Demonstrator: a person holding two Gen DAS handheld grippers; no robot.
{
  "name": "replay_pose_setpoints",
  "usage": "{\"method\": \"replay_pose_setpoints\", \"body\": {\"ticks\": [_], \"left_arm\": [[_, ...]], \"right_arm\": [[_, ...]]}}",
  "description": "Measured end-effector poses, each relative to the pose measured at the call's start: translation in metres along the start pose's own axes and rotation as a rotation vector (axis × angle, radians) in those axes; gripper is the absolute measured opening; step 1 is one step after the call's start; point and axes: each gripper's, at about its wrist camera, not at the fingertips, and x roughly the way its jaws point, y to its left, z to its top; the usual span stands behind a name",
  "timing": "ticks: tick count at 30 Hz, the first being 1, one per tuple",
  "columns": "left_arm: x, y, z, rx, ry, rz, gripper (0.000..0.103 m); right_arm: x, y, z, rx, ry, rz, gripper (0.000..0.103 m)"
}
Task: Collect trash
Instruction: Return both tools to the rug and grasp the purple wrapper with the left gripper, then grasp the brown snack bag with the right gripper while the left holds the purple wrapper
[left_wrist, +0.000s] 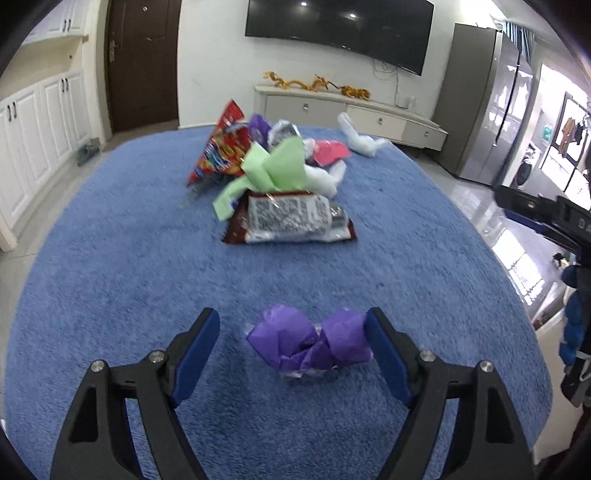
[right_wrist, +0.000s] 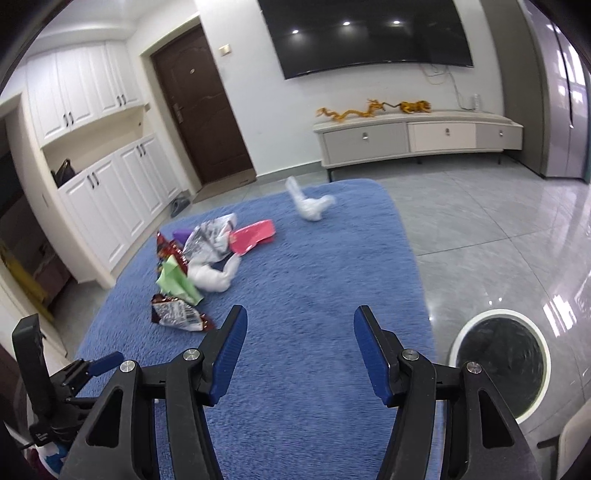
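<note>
Purple crumpled paper (left_wrist: 308, 343) lies on the blue rug (left_wrist: 110, 277) between the left gripper's (left_wrist: 291, 328) parted jaws, touching the right one.

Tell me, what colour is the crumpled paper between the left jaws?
Purple. The crumpled paper shows best in the left wrist view, lying on the blue rug.

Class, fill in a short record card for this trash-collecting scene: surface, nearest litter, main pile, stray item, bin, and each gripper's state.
surface: blue rug
nearest litter: purple paper wad, between the left gripper fingers, touching one
main pile: snack wrappers and green paper
stray item: white wad, far rug end
bin: round white-rimmed bin, on the tiles beside the rug
left gripper: open
right gripper: open, empty
</note>
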Motion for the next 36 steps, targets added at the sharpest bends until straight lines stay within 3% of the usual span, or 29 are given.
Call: {"method": "replay_pose_setpoints", "body": {"ticks": [7,11,18,33,35,36], "left_arm": [[0.010,0.004,0.001,-0.021,0.033,-0.079,0.077],[0.009,0.007,-0.003,-0.024,0.038,-0.166,0.052],[0.006,0.007,-0.004,-0.020,0.043,-0.235,0.045],[-0.006,0.046,-0.003,-0.120,0.060,-0.196,0.043],[-0.008,0.049,-0.004,-0.133,0.060,-0.191,0.043],[-0.008,0.051,-0.004,-0.139,0.059,-0.186,0.043]], "right_arm": [[0.029,0.019,-0.005,-0.043,0.076,0.025,0.059],[0.047,0.034,-0.005,-0.080,0.115,0.053,0.059],[0.093,0.069,-0.001,-0.158,0.191,0.140,0.060],[0.143,0.116,-0.002,-0.246,0.275,0.280,0.059],[0.143,0.122,-0.006,-0.276,0.275,0.279,0.051],[0.142,0.124,-0.008,-0.290,0.274,0.277,0.042]]}}
